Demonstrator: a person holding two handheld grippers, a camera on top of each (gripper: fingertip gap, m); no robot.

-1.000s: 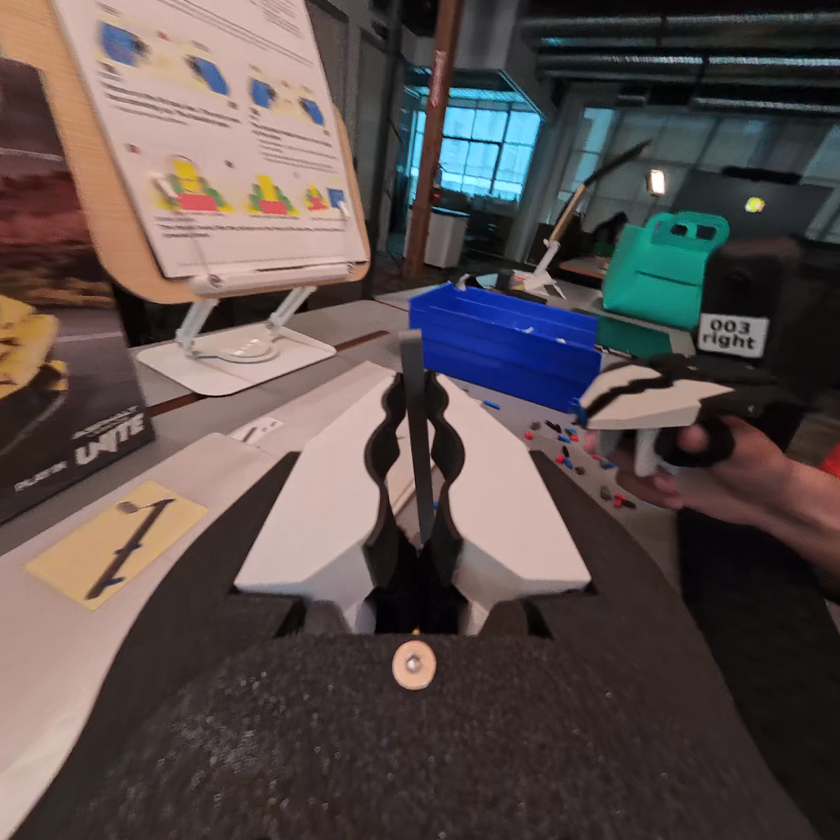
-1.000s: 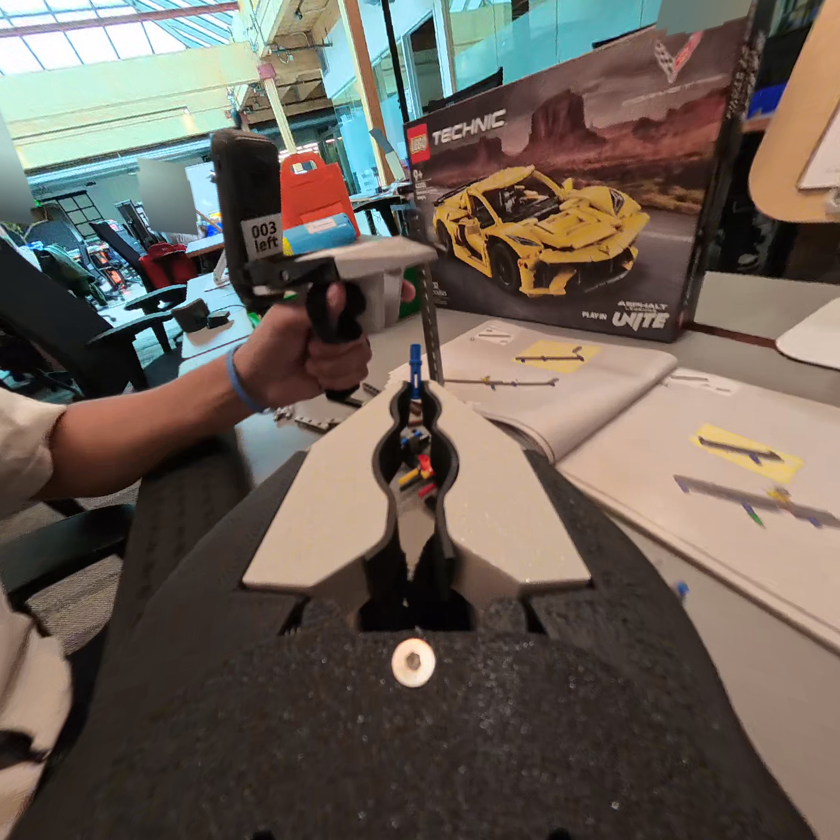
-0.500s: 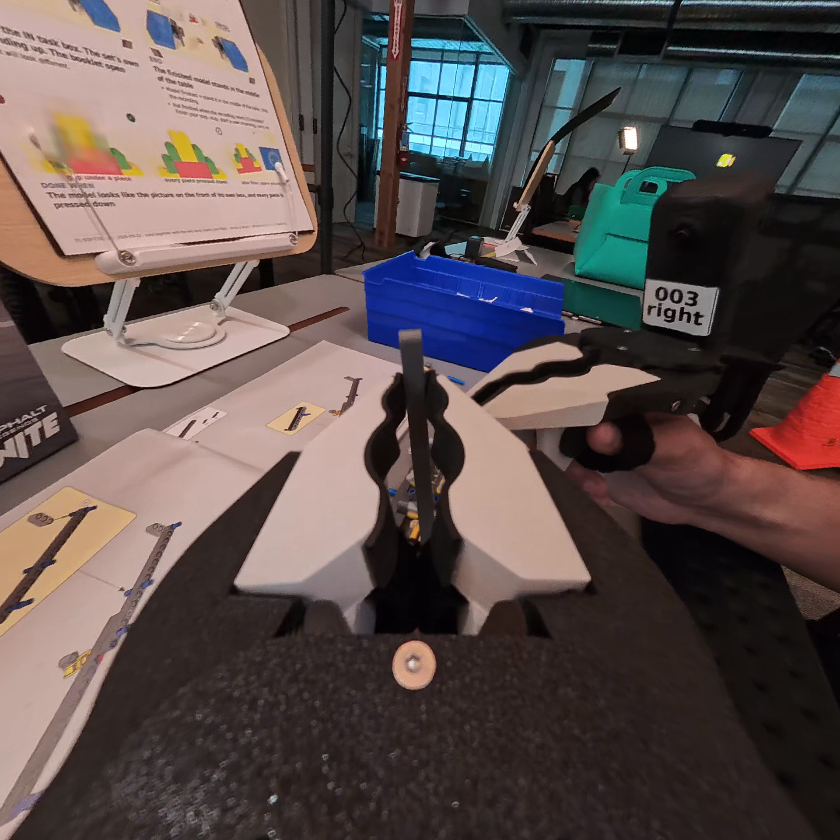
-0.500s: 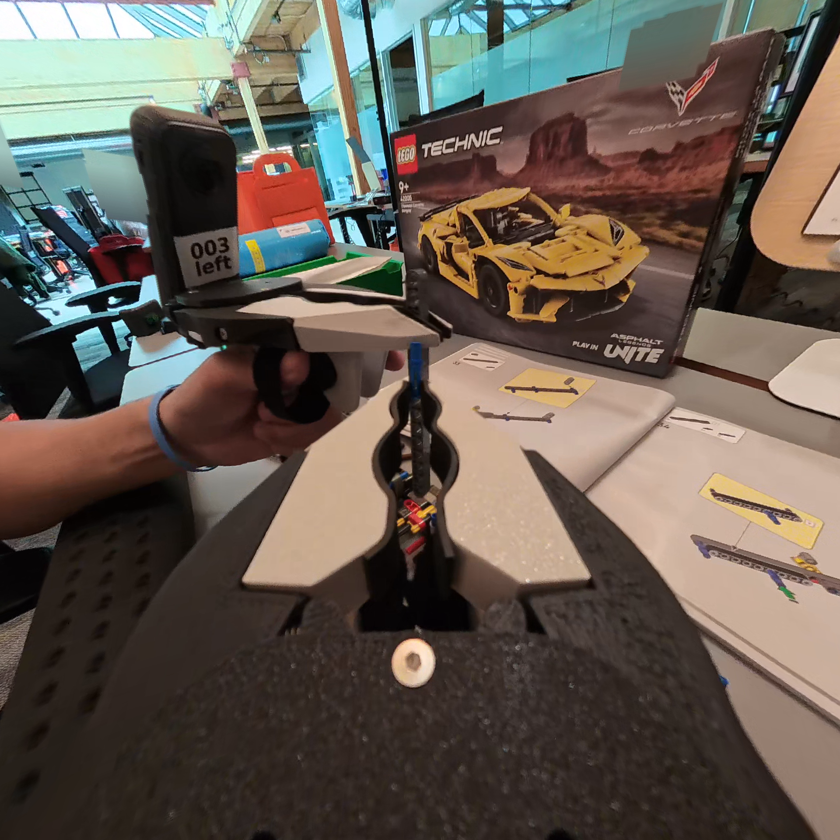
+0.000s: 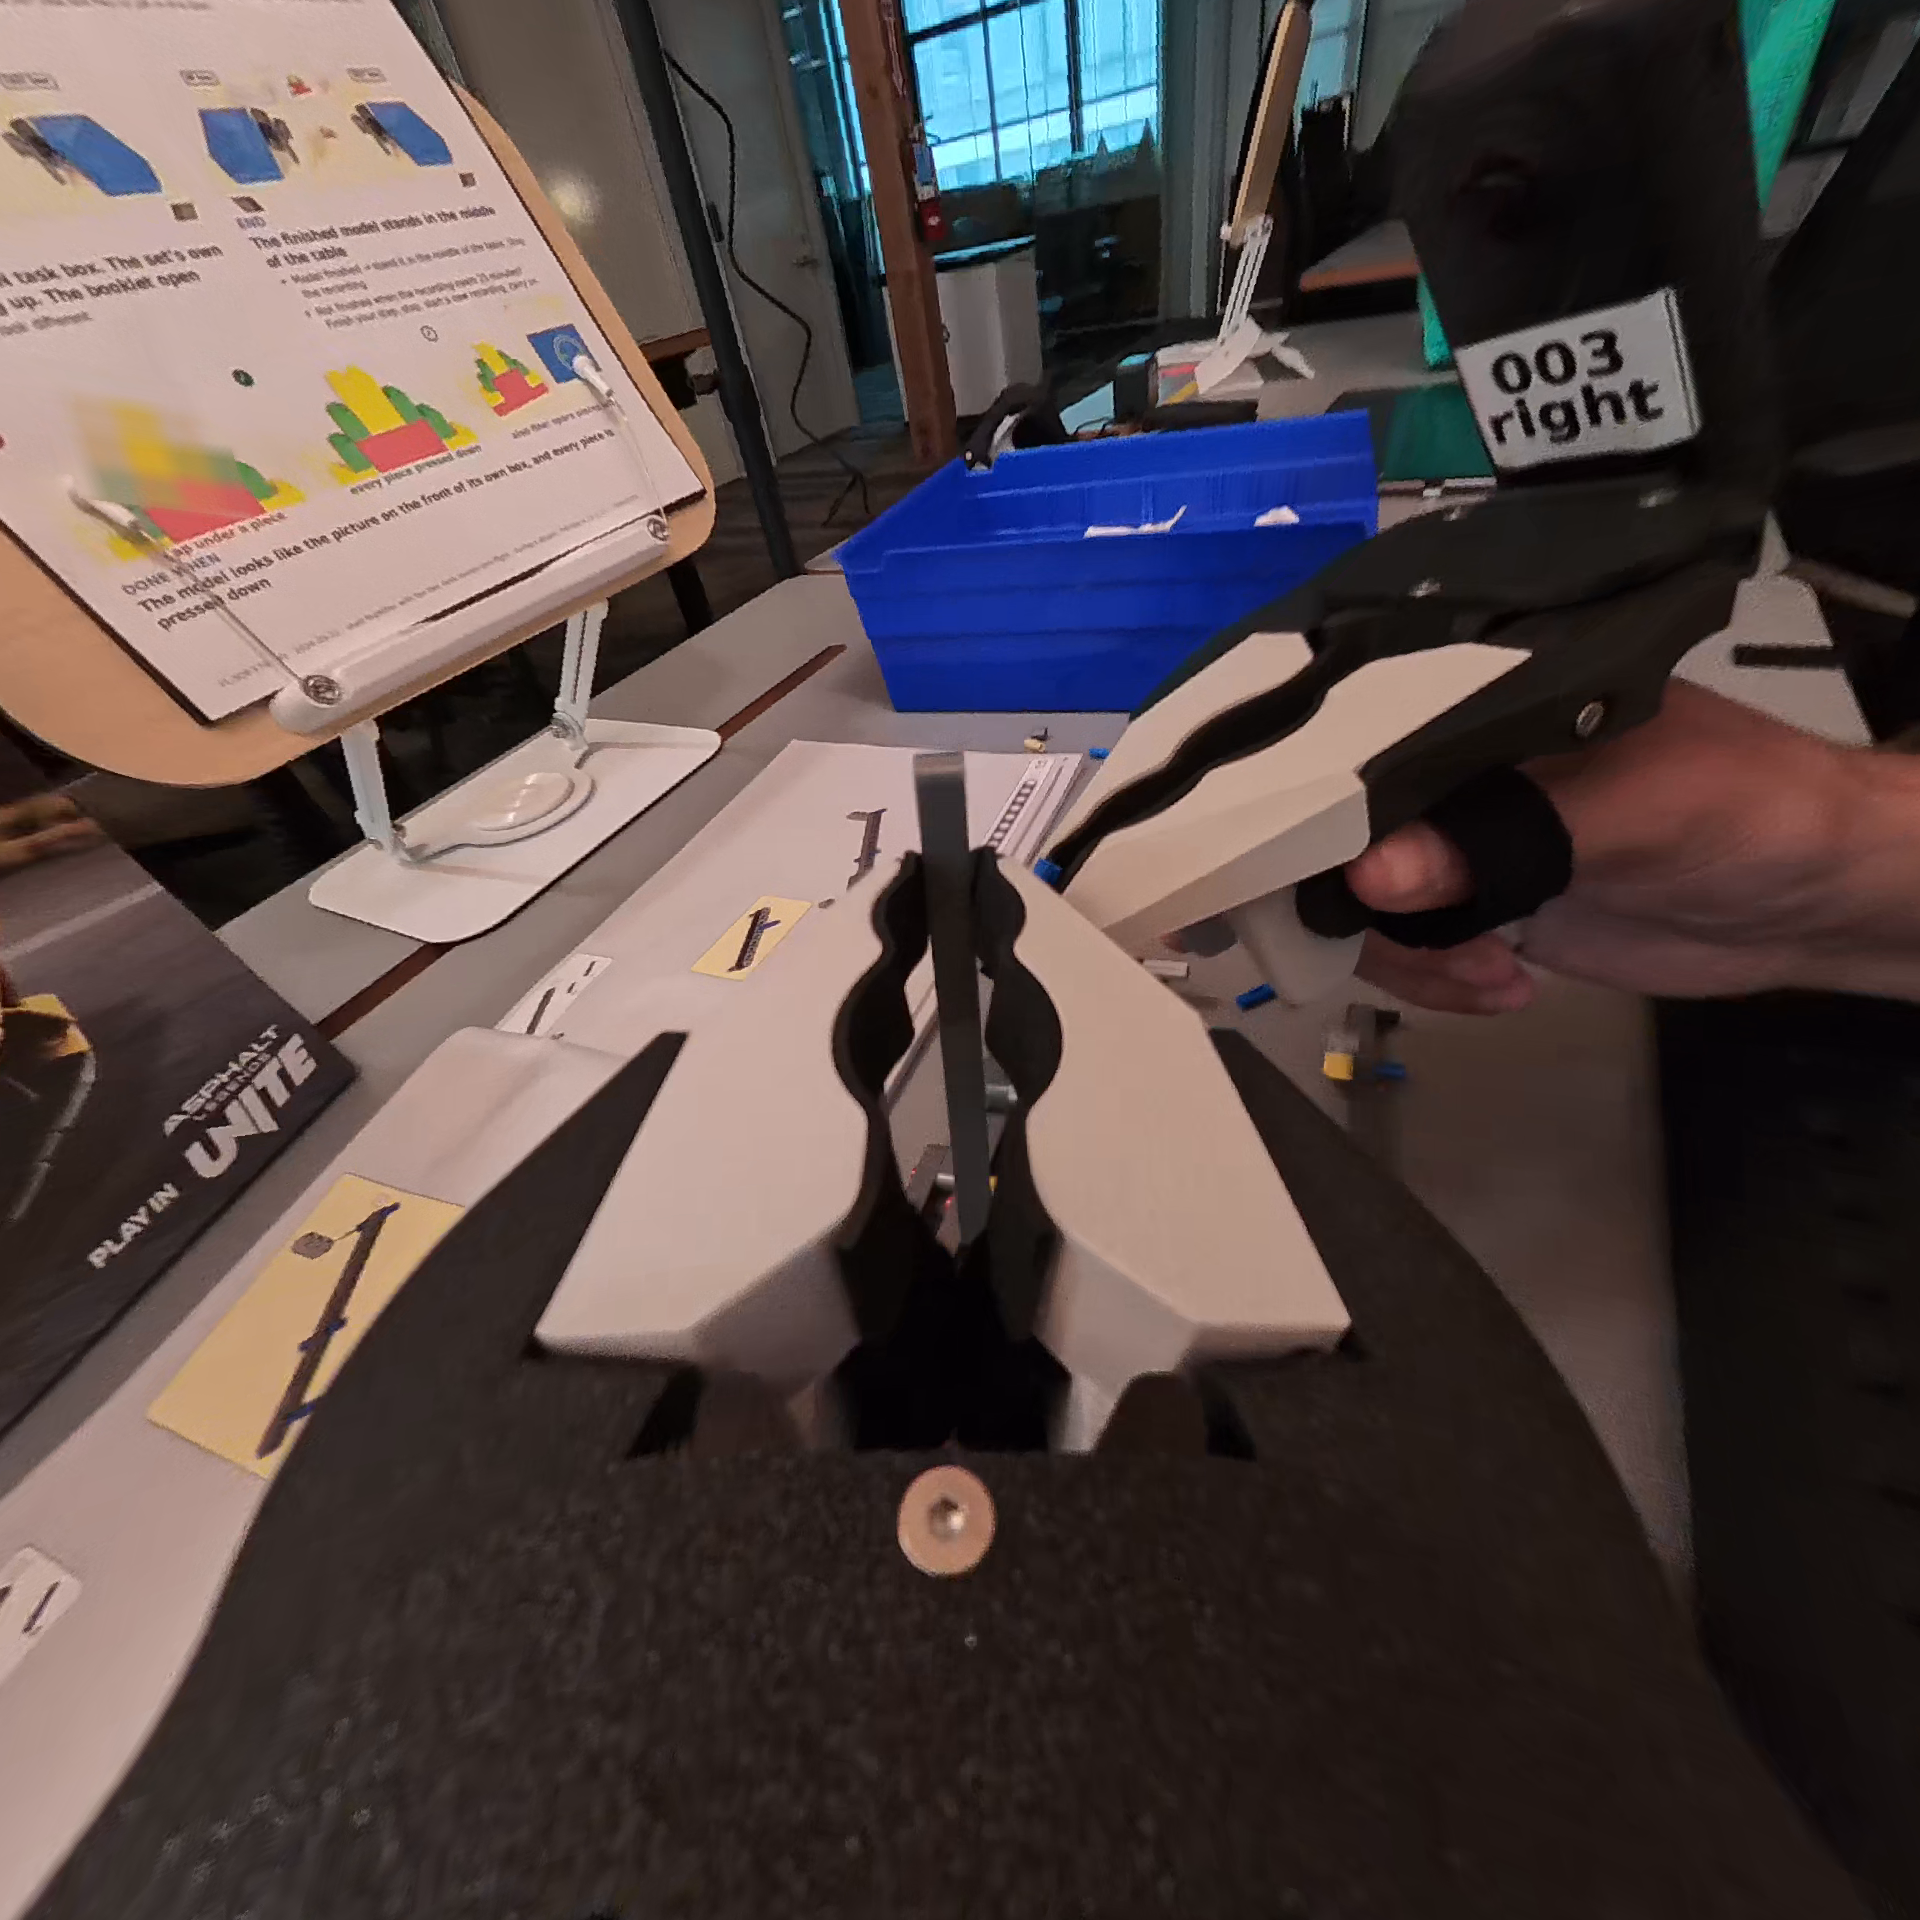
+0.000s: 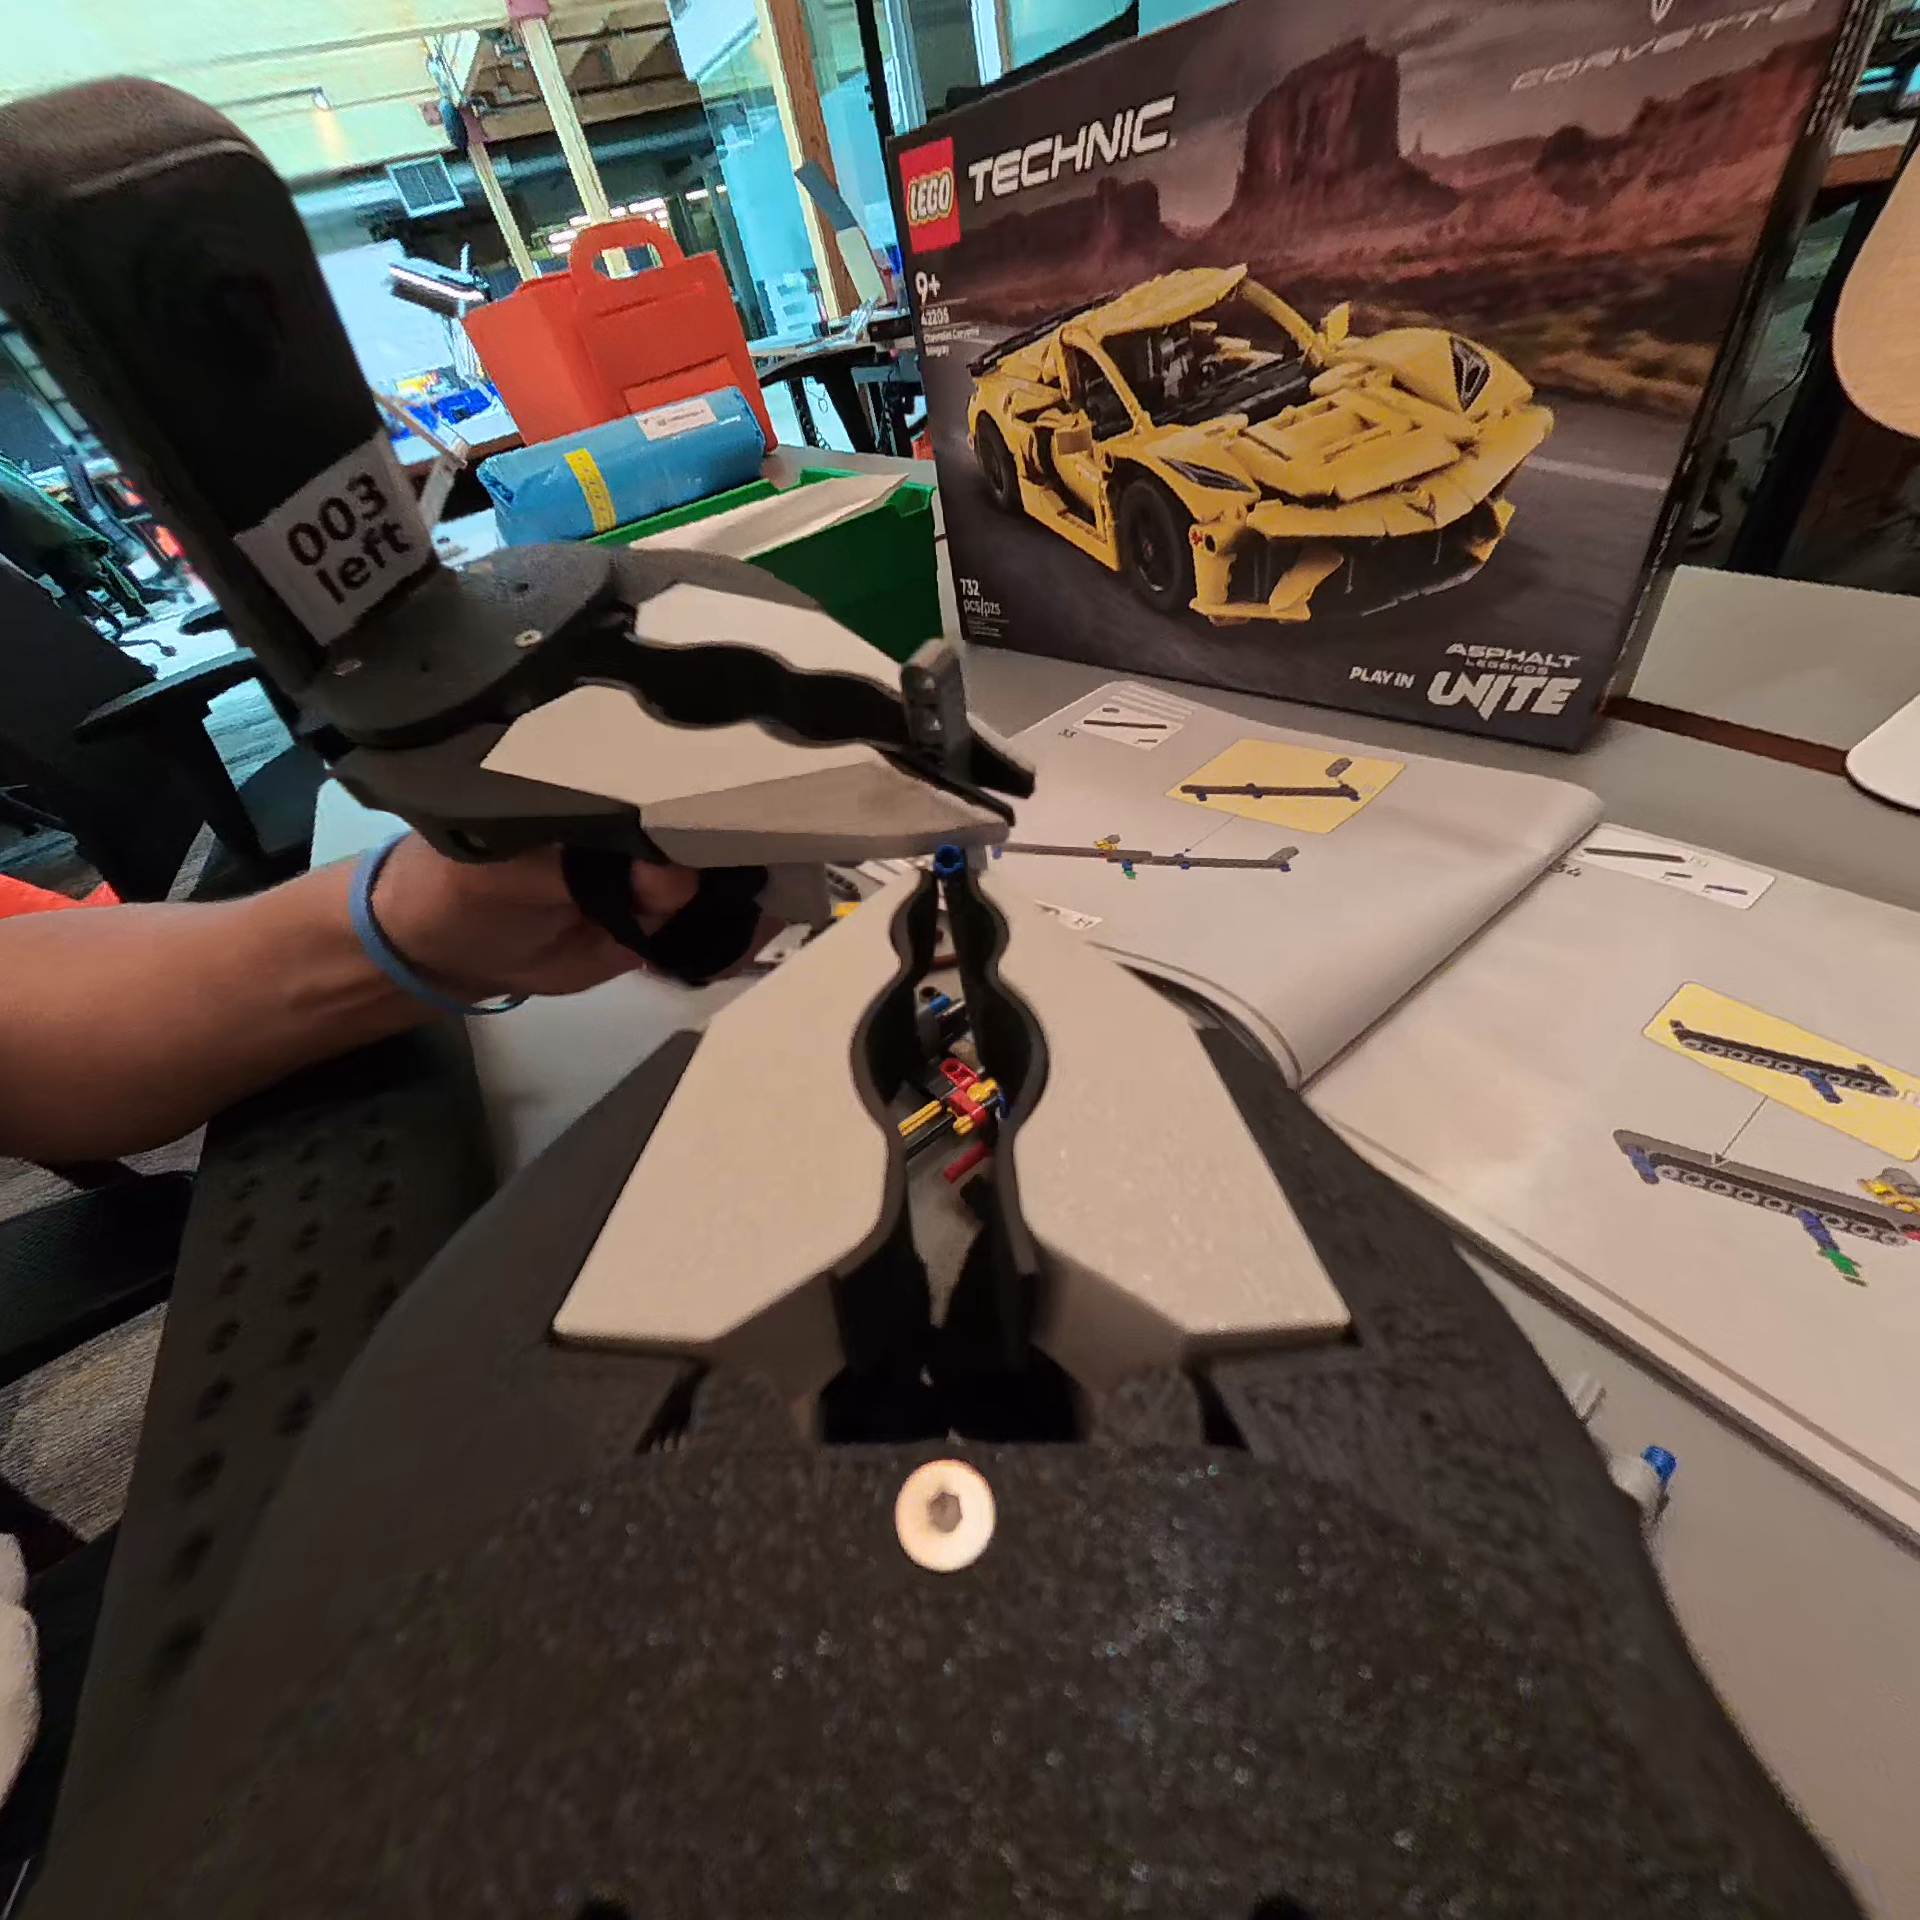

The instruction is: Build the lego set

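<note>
**Two grippers meet tip to tip above the open booklet**

At the centre of the left wrist view, the left gripper pinches a long grey beam that stands upright between its fingers. The right gripper enters from the right of that frame, its tip just beside the beam. In the right wrist view, the right gripper clamps a thin dark axle with a blue pin at its end, directly under the left gripper's tip. Loose small parts lie on the table below. The instruction booklet lies open at centre right, and the set's box stands at upper right.
</note>
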